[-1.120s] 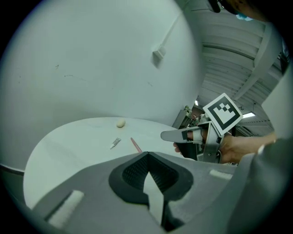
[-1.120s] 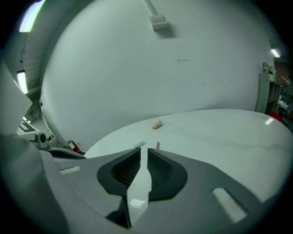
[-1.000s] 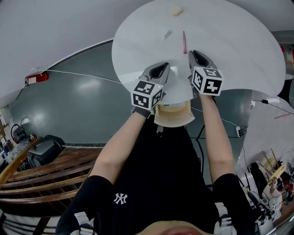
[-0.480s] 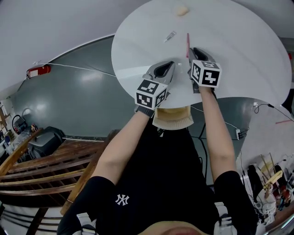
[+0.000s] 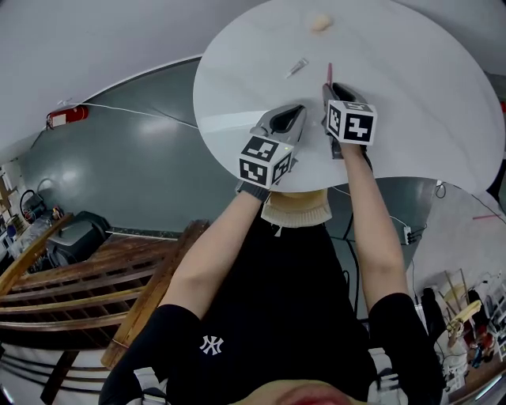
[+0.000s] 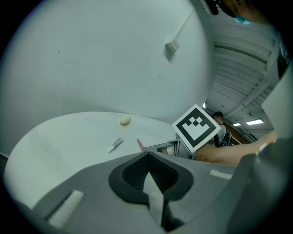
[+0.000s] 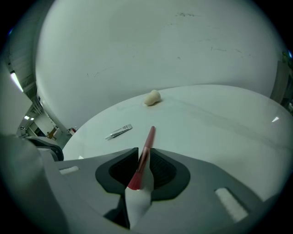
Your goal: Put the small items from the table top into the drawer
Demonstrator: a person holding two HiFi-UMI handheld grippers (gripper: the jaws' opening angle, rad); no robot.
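Both grippers have advanced farther over the white round table (image 5: pixel 411 95) since 1 second ago, and the right gripper (image 5: pixel 335 87) has reached the red stick (image 5: pixel 330 73). Its jaws are now closed on the stick's near end, with the far end resting on the table. The left gripper (image 5: pixel 296 109) is closed with nothing between its jaws, just beside the right. A small tube (image 5: pixel 297 68) and a cream lump (image 5: pixel 319 22) lie beyond. The pale drawer (image 5: pixel 296 210) projects below the table's near edge. The only legible writing is "NY" on the person's black shirt (image 5: pixel 211 345).
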